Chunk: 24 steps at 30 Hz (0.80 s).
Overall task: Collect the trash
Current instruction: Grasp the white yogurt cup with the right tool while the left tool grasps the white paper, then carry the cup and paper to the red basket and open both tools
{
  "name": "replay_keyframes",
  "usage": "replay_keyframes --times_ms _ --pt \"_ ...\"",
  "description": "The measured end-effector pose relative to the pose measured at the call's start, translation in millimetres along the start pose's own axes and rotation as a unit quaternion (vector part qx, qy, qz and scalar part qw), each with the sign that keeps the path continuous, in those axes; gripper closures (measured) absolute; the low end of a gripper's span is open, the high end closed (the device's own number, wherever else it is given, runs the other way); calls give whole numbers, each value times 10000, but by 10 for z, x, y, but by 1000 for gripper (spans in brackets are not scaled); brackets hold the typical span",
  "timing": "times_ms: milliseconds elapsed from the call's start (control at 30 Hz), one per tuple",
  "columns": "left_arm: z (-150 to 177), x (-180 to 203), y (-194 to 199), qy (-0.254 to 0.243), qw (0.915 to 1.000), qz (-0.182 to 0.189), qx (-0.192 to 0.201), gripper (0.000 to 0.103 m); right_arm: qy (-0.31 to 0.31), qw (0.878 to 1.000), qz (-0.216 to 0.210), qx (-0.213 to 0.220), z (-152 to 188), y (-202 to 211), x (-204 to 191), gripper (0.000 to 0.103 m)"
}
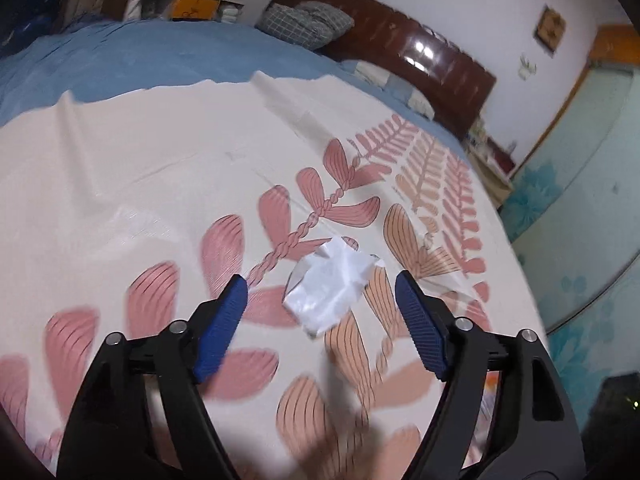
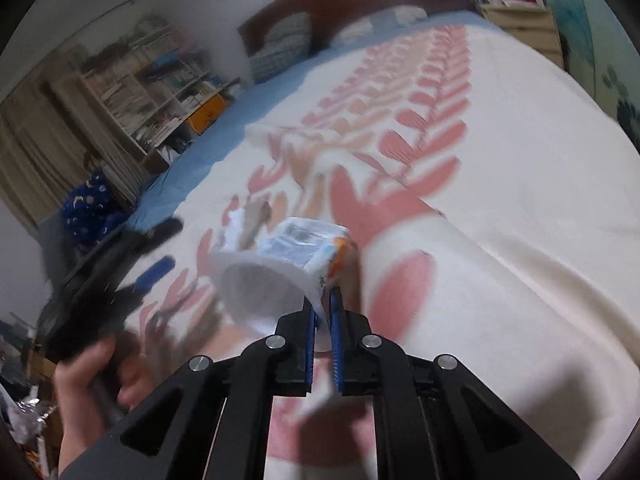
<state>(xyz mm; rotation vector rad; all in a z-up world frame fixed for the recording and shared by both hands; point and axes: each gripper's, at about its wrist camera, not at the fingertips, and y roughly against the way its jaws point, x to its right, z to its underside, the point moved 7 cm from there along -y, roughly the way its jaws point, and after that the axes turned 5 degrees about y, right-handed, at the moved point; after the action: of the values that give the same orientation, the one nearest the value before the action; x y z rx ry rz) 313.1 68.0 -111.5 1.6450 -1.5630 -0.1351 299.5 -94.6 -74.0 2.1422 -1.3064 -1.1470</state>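
Note:
In the left wrist view a crumpled white plastic wrapper (image 1: 330, 290) lies on the cream bedspread with pink leaf print (image 1: 160, 184). My left gripper (image 1: 320, 286) is open, its blue pads either side of the wrapper and just short of it. In the right wrist view my right gripper (image 2: 324, 300) is shut on the rim of a white paper cup (image 2: 272, 276) with a printed side, held tilted above the bed with its mouth towards the camera. The left gripper (image 2: 156, 260) shows blurred at the left, held by a hand (image 2: 92, 376).
A blue sheet (image 1: 160, 52) covers the far side of the bed, with a checked pillow (image 1: 304, 24) against a dark wooden headboard (image 1: 420, 48). Bookshelves (image 2: 160, 84) stand beyond the bed. A pale blue flowered wardrobe (image 1: 580, 208) runs along the right.

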Motion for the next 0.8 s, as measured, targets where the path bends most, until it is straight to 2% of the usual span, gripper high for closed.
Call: replay_keyframes --times_ms 100,233,400,433,467,500,567,600,667,800 --pt "44 205 -306 -656 9972 -110 -349 27 33 10000 -22 -5 21 -5 14 93" --pt "178 290 -711 -1106 9876 -417 -1037 27 72 9999 -51 -62 38 -68 13 93" --pt "154 266 -747 -1058 9882 -392 -1032 29 23 9999 -132 -70 35 -94 15 93" --pt "150 244 -737 -1013 9890 -409 -997 32 12 9999 -142 -68 37 -93 10 93" --pt "137 203 -721 -933 9900 -474 -941 47 1 9999 -152 -68 39 -94 13 93" --pt "128 155 -705 -820 9913 -506 -897 68 1 9999 -152 -69 34 -94 12 93" --pt "107 51 -684 -499 9941 -391 -885 92 4 9999 -154 -71 32 -96 15 93" --pt "102 18 -681 -374 9948 -297 -899 99 3 9999 -156 -73 33 -97 21 93" --pt "118 29 -679 -320 9953 -204 -896 100 5 9999 -154 -77 37 -94 15 92" --pt "143 142 -628 -540 9952 -328 -752 102 6 9998 -155 -80 33 -89 11 92"
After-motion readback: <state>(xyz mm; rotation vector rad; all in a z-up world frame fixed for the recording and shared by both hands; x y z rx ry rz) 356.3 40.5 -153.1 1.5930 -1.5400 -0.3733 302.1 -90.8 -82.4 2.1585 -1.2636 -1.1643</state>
